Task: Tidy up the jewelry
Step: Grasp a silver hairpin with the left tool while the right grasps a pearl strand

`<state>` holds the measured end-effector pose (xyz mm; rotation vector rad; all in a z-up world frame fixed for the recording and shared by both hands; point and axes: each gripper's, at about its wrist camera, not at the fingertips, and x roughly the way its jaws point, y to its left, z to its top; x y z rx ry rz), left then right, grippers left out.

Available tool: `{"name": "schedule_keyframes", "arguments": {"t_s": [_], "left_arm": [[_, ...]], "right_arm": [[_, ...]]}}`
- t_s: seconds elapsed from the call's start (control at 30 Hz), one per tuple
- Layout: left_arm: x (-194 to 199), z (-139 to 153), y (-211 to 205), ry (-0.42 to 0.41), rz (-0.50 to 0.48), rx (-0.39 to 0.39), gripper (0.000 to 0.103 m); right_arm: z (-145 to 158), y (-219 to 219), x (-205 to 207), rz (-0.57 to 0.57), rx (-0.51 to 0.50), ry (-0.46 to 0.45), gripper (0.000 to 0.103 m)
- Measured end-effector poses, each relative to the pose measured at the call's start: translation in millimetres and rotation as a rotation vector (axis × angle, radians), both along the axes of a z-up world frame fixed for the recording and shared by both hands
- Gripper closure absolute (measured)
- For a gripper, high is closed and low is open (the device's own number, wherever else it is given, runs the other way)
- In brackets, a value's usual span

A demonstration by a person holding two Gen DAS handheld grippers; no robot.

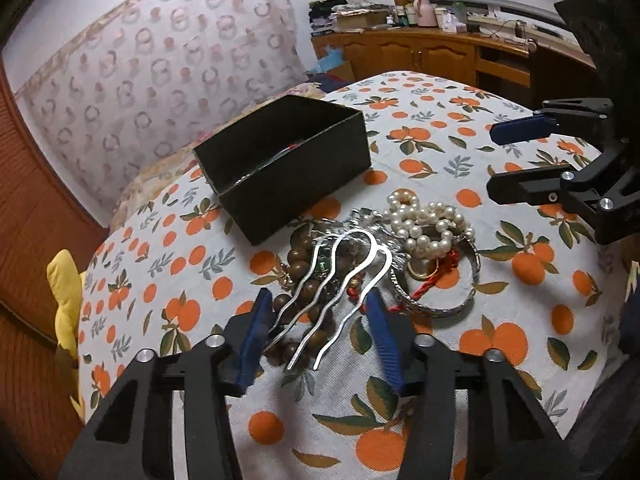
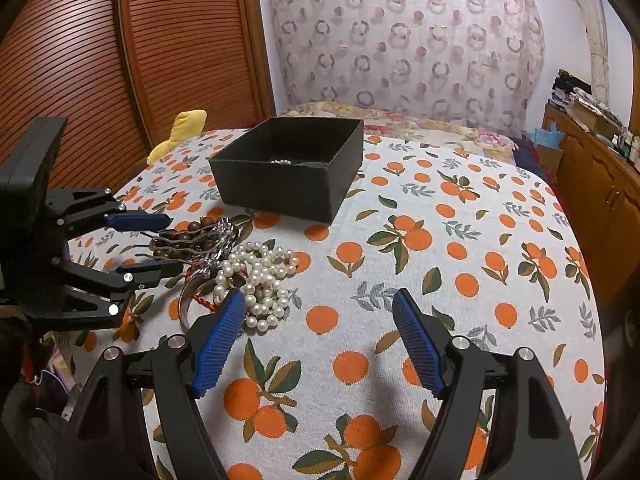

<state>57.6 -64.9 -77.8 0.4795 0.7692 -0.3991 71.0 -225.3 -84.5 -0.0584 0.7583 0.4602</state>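
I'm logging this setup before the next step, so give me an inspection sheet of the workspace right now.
Surface: tablecloth printed with oranges.
Job's things: black box, open, some jewelry inside; silver hair comb on wooden beads; pearl strand; silver bangle.
Clutter: yellow cloth at the table edge.
Grippers: left gripper straddles the comb, whether gripping unclear; right gripper open, empty.
Cables: nothing seen near the job.
Surroundings: patterned curtain, wooden cabinets.
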Motion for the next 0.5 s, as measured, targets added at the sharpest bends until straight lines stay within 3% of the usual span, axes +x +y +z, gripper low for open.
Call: {"name": "schedule_keyframes", "arguments": {"t_s": [0.07,0.13,0.17,0.37,0.5], "left_arm": [[-4,3,0,-0.012,-0.012,-0.013,0.066],[-7,6,1,-0.004,-0.031,-0.043,0.087],[-9,9,2,-0.004,-0.031,-0.062,0.091],[-11,21,12,-0.008,-0.017,-0.169,0.102],[-7,26,25,0.028,-0.004,-0.272,0.102]], "right_arm": [[1,1,0,0.003,0.000,-0.001,0.025],[1,3,1,0.006,-0.002,-0.001,0.025],[0,4,2,0.008,-0.005,0.000,0.025],[-3,13,4,0.023,-0.010,0.007,0.025],[-6,17,6,0.033,-0.015,0.013,0.025]]}}
